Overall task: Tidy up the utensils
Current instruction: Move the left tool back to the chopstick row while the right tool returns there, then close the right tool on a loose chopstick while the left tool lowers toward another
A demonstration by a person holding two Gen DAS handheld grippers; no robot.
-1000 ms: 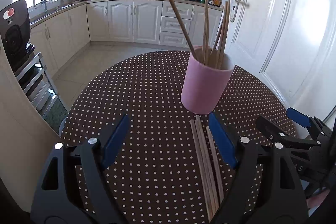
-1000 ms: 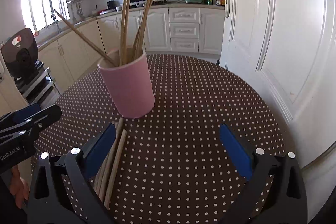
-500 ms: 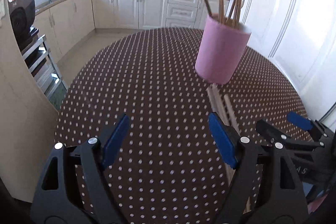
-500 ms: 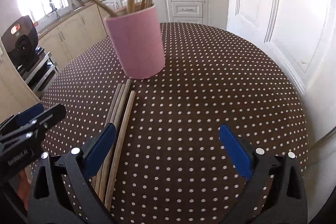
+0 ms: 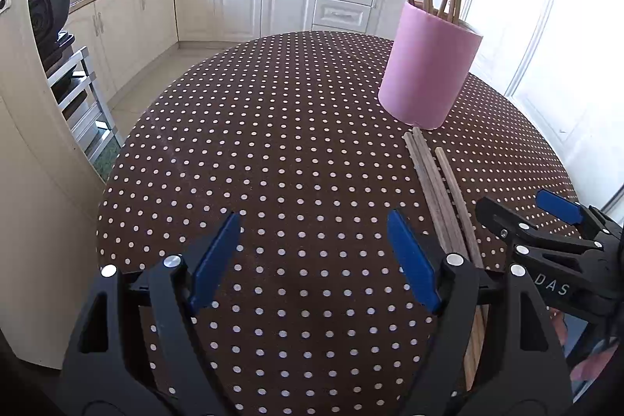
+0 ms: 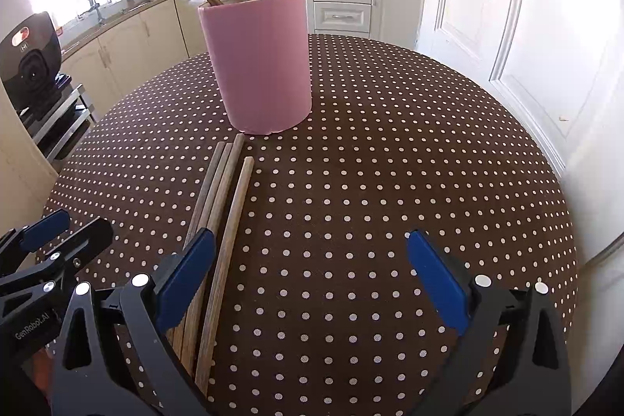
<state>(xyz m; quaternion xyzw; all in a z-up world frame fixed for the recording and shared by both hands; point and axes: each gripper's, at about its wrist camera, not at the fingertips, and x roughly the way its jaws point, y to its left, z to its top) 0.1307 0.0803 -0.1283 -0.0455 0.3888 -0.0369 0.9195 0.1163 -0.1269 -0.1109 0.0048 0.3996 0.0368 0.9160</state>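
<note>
You're in the approach now, both tools low over the polka-dot tablecloth and nothing picked up yet. The pink cup stands upright toward the far side with several chopsticks already leaning inside it, so part of the tidying is done; what's left is the loose chopsticks lying flat in a tight bundle, far tips just short of the cup's base, near ends running back under your tools. Your right gripper has its jaws spread wide with only bare cloth between them, and its left blue pad sits right over the bundle, with the rightmost stick just inside that pad. Your left gripper is likewise wide apart and empty, the sticks lying just outside its right pad, between the two tools. From the left wrist view you can see the right gripper close alongside, so mind the crowding. The next move, I'd say, calls for sliding one tool sideways until a single stick is centred between the pads, dropping to the cloth and pinching across it. I count four sticks on the table, though where they bunch under the pad it's hard to be sure. They lie touching each other, so expect a neighbour to roll or come along, and aim for the outermost one
</note>
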